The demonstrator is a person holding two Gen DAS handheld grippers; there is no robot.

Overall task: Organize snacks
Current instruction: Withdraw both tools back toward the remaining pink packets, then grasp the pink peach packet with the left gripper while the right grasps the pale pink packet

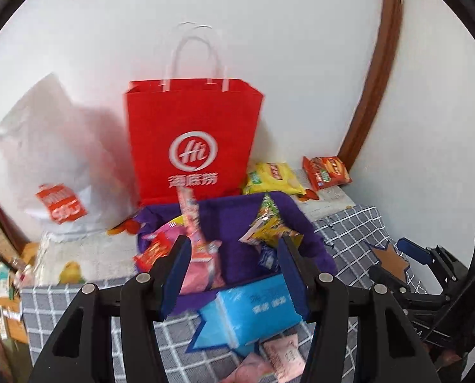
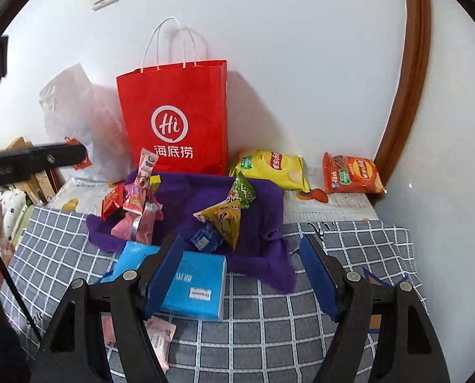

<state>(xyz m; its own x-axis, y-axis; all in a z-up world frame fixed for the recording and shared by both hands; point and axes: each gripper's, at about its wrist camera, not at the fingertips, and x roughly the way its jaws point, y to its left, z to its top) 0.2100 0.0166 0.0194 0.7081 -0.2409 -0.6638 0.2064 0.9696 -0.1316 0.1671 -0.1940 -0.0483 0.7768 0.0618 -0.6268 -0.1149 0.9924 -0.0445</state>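
Note:
A purple cloth bin (image 1: 234, 223) (image 2: 263, 220) sits on the checked tablecloth, holding pink, red and yellow-green snack packets (image 2: 224, 220). A blue tissue pack (image 1: 253, 309) (image 2: 189, 281) lies in front of it. Small pink packets (image 1: 285, 357) (image 2: 161, 338) lie nearer me. A yellow chip bag (image 1: 272, 177) (image 2: 272, 169) and an orange-red chip bag (image 1: 327, 172) (image 2: 352, 172) lie by the wall. My left gripper (image 1: 234, 274) is open and empty above the tissue pack and the bin's near edge. My right gripper (image 2: 240, 274) is open and empty above the tissue pack's right end.
A red paper bag (image 1: 192, 137) (image 2: 177, 115) stands against the wall behind the bin. A white plastic bag (image 1: 62, 159) (image 2: 74, 108) stands to its left. A brown door frame (image 1: 374, 73) (image 2: 406, 73) runs along the right. The right gripper's body (image 1: 435, 271) shows at the right of the left wrist view.

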